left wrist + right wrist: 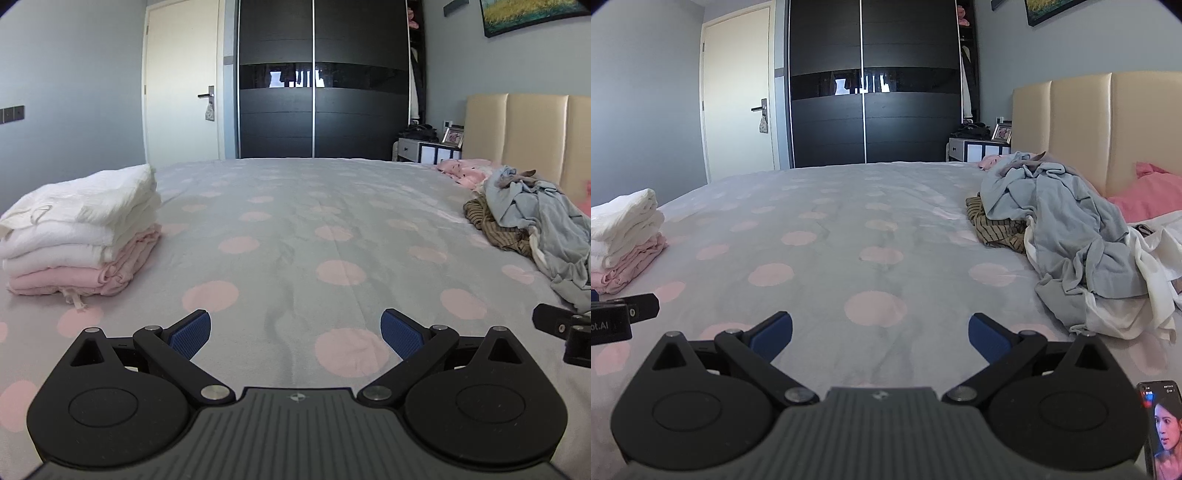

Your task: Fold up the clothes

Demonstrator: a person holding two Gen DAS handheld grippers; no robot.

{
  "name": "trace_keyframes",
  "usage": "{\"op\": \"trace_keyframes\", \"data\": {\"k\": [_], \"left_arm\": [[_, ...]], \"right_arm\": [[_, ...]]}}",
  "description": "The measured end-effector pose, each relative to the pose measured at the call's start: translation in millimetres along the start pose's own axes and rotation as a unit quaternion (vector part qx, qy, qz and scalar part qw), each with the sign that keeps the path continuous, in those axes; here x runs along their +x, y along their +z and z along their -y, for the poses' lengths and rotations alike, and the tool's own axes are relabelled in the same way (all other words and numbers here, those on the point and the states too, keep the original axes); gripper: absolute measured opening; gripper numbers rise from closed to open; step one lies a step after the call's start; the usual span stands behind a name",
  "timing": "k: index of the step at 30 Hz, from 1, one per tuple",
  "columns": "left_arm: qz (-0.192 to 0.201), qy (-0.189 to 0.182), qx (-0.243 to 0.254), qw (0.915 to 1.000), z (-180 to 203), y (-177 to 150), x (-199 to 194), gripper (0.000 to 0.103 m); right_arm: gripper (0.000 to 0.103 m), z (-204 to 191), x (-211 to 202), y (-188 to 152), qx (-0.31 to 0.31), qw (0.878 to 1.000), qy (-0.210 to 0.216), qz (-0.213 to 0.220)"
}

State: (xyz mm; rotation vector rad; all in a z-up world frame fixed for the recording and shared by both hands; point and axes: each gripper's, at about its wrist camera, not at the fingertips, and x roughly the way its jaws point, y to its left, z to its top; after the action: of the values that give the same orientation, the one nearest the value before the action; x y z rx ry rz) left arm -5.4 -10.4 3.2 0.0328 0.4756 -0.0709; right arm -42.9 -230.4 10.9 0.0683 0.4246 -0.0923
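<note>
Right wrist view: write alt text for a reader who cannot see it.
The right gripper, jaws open and empty, hovers over a grey bedsheet with pink dots. An unfolded clothes pile lies to the right by the headboard; a folded stack of white and pink sits far left. A phone shows at the bottom right corner.

Left gripper (295,332) and right gripper (880,334) hover side by side, fingers spread, empty.

My phone (1161,435) is running off the right wrist view's lower edge. The heap of unfolded clothes (1071,236) is spilling past the right border (its lower layers are lying buried). The folded stack (624,240) is getting clipped at left.
</note>
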Motion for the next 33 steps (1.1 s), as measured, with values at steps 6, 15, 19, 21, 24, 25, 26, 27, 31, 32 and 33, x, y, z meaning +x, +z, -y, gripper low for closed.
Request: {"op": "trace_keyframes", "data": {"k": [6, 15, 19, 21, 24, 25, 26, 27, 31, 32, 33], "left_arm": [[0.007, 0.008, 0.000, 0.9999, 0.3, 3.0, -2.7, 0.101], [-0.006, 0.005, -0.016, 0.9998, -3.8, 6.2, -2.3, 0.101], [-0.012, 0.005, -0.015, 0.9998, -3.4, 6.0, -1.4, 0.101], [-0.016, 0.005, -0.018, 0.9997, -3.7, 5.6, -0.9, 0.101], [-0.021, 0.007, -0.021, 0.9995, -3.5, 4.9, -0.5, 0.101], [-0.022, 0.008, -0.022, 0.9995, -3.6, 4.8, -0.5, 0.101], [-0.023, 0.007, -0.022, 0.9995, -3.6, 4.8, -0.4, 0.101], [-0.025, 0.008, -0.020, 0.9995, -3.1, 4.7, -0.4, 0.101], [-0.029, 0.009, -0.009, 0.9995, 0.0, 3.6, 0.0, 0.101], [-0.031, 0.010, -0.008, 0.9994, 0.4, 3.4, 0.4, 0.101], [-0.033, 0.010, -0.007, 0.9994, 0.6, 3.1, 0.8, 0.101]], "right_arm": [[0.102, 0.7, 0.1, 0.1, 0.006, 1.000, 0.001, 0.003], [0.102, -1.5, 0.4, -0.1, 0.005, 1.000, 0.002, 0.004], [0.102, -2.2, -0.5, -0.8, 0.004, 1.000, 0.000, 0.005], [0.102, -2.7, -0.9, -1.2, 0.004, 1.000, -0.001, 0.004], [0.102, -3.0, -1.6, -1.1, 0.004, 1.000, -0.001, 0.004], [0.102, -3.1, -2.0, -1.0, 0.004, 1.000, -0.001, 0.004], [0.102, -3.2, -2.4, -0.9, 0.004, 1.000, -0.002, 0.005], [0.102, -3.1, -2.7, -0.9, 0.004, 1.000, -0.001, 0.006], [0.102, -2.4, -3.4, -1.1, 0.004, 1.000, -0.001, 0.006], [0.102, -2.1, -3.6, -1.0, 0.004, 1.000, -0.001, 0.006], [0.102, -1.7, -3.8, -0.9, 0.004, 1.000, -0.001, 0.007]]}}
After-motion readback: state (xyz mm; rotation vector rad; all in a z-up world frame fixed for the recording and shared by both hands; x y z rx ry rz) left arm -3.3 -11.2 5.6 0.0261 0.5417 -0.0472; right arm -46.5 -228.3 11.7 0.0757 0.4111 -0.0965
